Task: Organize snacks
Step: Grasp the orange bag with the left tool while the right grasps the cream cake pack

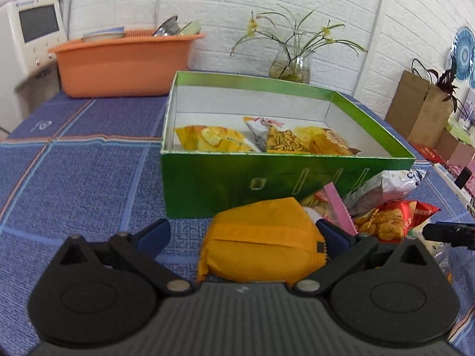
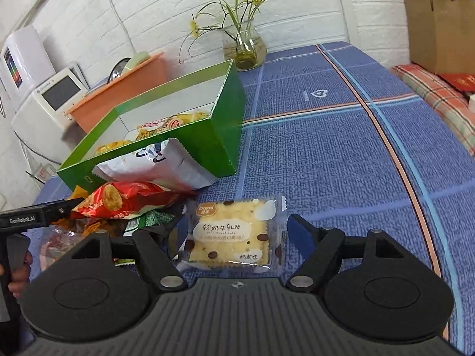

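A green box (image 1: 222, 184) stands on the blue checked cloth with several yellow snack bags (image 1: 213, 139) inside. In the left wrist view my left gripper (image 1: 243, 235) is open wide around an orange packet (image 1: 261, 243) that lies on the cloth in front of the box. The packet's right edge is close to the right finger, and the left finger stands apart. In the right wrist view my right gripper (image 2: 228, 237) is open astride a clear cracker packet (image 2: 234, 234), with gaps on both sides. A red bag (image 2: 124, 198) and a silver bag (image 2: 154, 166) are piled against the box (image 2: 225, 136).
At the back an orange basin (image 1: 118, 68) holds dishes, and a glass vase (image 1: 291, 65) holds a plant. A white appliance (image 1: 29, 38) stands at far left and a brown paper bag (image 2: 439, 26) at far right. A hand (image 2: 17, 270) holds the left gripper's handle.
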{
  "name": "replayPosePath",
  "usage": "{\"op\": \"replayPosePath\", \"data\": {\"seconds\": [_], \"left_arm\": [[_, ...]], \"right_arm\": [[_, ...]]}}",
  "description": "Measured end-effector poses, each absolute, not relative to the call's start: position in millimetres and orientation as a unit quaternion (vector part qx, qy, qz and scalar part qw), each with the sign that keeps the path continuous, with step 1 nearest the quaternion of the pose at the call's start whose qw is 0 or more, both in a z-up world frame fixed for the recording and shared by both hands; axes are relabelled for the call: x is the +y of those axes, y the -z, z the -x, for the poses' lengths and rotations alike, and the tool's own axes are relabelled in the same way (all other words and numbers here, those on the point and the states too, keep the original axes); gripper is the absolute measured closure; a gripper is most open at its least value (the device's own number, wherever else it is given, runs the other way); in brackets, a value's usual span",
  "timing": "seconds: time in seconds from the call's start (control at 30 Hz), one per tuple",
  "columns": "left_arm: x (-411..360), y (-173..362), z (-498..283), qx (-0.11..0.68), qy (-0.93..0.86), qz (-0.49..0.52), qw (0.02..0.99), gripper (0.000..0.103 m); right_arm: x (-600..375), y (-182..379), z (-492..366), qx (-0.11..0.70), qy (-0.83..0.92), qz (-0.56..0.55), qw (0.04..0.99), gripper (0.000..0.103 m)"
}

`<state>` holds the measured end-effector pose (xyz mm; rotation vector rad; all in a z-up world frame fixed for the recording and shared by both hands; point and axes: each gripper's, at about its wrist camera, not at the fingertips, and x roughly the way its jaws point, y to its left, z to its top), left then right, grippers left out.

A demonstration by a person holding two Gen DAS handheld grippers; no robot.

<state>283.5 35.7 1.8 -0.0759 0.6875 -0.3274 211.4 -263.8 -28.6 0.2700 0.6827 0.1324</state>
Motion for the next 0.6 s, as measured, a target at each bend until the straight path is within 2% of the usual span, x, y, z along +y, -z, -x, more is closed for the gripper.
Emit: {"op": "replayPosePath", "data": {"seconds": [0.23, 0.33, 0.5, 0.6], "left_arm": [[55, 3, -291, 0.362, 0.170, 0.096, 0.911, 0.002], [61, 1, -287, 0.362, 0.188, 0.110, 0.906, 0.019], [66, 1, -284, 0.362, 0.188, 0.119, 0.905, 0.037], [72, 1, -282, 0.364, 0.184, 0.127, 0.904, 0.042]], "right_arm": [[-229, 35, -209, 0.315, -0.061, 0.000, 0.947, 0.000], [-236, 34, -211, 0.325, -0.071, -0.001, 0.943, 0.000], [-250, 33, -206, 0.326, -0.096, 0.022, 0.940, 0.000], [-262, 31, -194, 0.324, -0.075, 0.006, 0.943, 0.028]]}}
